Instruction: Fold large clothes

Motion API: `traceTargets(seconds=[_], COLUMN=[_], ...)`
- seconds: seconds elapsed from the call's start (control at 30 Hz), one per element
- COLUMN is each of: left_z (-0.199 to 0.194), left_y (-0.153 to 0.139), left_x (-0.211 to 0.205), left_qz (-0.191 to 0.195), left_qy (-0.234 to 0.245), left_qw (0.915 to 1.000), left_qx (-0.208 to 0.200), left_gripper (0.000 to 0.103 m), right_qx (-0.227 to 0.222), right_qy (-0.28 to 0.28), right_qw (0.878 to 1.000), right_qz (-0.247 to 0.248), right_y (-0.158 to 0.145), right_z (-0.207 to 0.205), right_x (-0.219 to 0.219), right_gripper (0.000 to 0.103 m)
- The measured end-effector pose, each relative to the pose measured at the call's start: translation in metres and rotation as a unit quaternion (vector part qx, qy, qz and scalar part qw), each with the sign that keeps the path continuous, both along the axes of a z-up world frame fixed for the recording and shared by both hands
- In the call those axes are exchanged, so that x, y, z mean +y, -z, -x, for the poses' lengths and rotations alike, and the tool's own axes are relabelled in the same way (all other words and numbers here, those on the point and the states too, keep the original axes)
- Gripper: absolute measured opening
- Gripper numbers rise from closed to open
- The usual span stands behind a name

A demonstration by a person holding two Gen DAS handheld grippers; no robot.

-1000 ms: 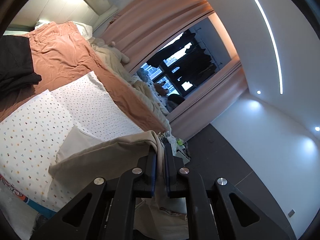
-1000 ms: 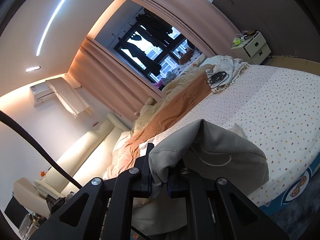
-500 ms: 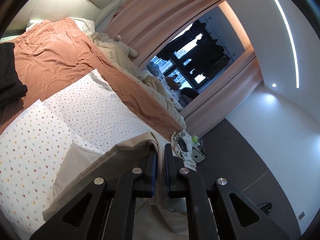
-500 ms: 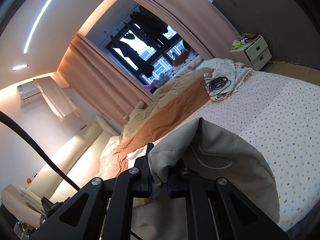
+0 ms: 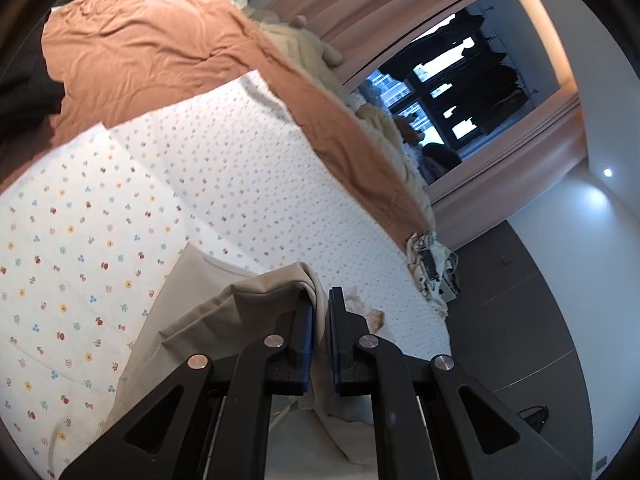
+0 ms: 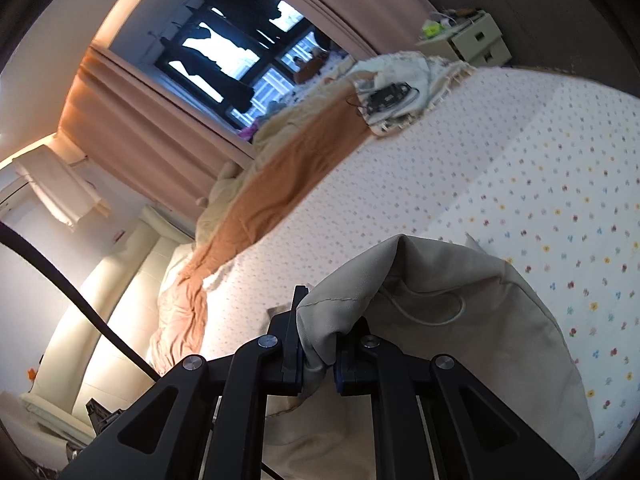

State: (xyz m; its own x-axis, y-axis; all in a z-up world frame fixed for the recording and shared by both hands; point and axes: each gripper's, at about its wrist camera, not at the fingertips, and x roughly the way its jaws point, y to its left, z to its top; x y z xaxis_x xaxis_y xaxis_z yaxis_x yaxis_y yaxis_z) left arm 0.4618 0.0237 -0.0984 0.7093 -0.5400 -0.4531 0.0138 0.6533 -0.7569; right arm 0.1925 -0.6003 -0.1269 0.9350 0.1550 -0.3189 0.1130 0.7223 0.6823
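Observation:
A large beige garment [image 5: 188, 320] drapes over the near part of a bed with a white flower-print sheet [image 5: 120, 208]. My left gripper [image 5: 320, 300] is shut on an edge of the beige cloth, which hangs down between its black fingers. In the right wrist view the same beige garment [image 6: 460, 320] bulges up from the sheet [image 6: 540, 184], a white drawstring showing on it. My right gripper [image 6: 316, 312] is shut on a hemmed corner of it, pinched between the pads.
An orange-brown blanket [image 5: 152, 40] and cream bedding [image 6: 240, 192] lie along the far side of the bed. A dark garment [image 5: 24, 96] sits at the left. A cloth with a black cable device [image 6: 390, 96] rests near the bed's corner; a white nightstand [image 6: 468, 40] stands beyond.
Both grippers have carried the beige garment forward over the bed; the left one has also dropped lower, so the sheet fills more of each view. Both grips are unchanged.

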Motion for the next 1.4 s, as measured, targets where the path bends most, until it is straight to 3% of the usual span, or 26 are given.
traceTargets(seconds=[0.33,0.5,0.53,0.57,0.6,0.63,0.7,0.73,0.77,1.0,1.4], left_z=[-0.041,-0.059,-0.062,-0.065,-0.066,-0.066,-0.06,-0.056,-0.052,-0.017,0.068], left_y=[0.033,0.04,0.043,0.046,0.048,0.05,0.052,0.052,0.051,0.04,0.038], left_x=[-0.016,-0.023,-0.025,-0.026,-0.028,-0.028,-0.027,-0.026,-0.025,-0.018,0.035], left_qz=[-0.02,-0.008,-0.004,-0.006,-0.01,-0.011,0.003,0.014,0.023,0.014,0.018], left_qy=[0.005,0.011,0.014,0.015,0.014,0.013,0.017,0.019,0.018,0.02,-0.03], left_qw=[0.9992,0.9986,0.9976,0.9963,0.9952,0.9947,0.9952,0.9957,0.9964,0.997,0.9983], left_qx=[0.035,0.05,0.067,0.085,0.096,0.101,0.096,0.089,0.08,0.073,0.047], left_gripper=[0.009,0.009,0.01,0.014,0.017,0.026,0.061,0.09,0.099,0.099,0.099], right_qx=[0.022,0.046,0.055,0.059,0.058,0.056,0.055,0.056,0.059,0.073,0.077], right_qy=[0.017,0.025,0.022,0.02,0.017,0.018,0.023,0.023,0.022,0.022,-0.005], right_qw=[0.999,0.998,0.997,0.997,0.997,0.997,0.997,0.997,0.997,0.997,0.996], right_qz=[-0.015,-0.032,-0.043,-0.05,-0.054,-0.052,-0.043,-0.041,-0.04,-0.015,0.054], right_y=[0.002,0.01,0.013,0.015,0.015,0.014,0.01,0.011,0.01,0.003,-0.031], right_z=[-0.028,-0.046,-0.049,-0.047,-0.044,-0.041,-0.03,-0.027,-0.02,0.015,0.057], right_x=[0.003,0.001,0.002,0.002,0.006,0.007,0.013,0.012,0.015,0.032,0.086], right_gripper=[0.007,0.015,0.028,0.053,0.069,0.091,0.092,0.092,0.092,0.092,0.091])
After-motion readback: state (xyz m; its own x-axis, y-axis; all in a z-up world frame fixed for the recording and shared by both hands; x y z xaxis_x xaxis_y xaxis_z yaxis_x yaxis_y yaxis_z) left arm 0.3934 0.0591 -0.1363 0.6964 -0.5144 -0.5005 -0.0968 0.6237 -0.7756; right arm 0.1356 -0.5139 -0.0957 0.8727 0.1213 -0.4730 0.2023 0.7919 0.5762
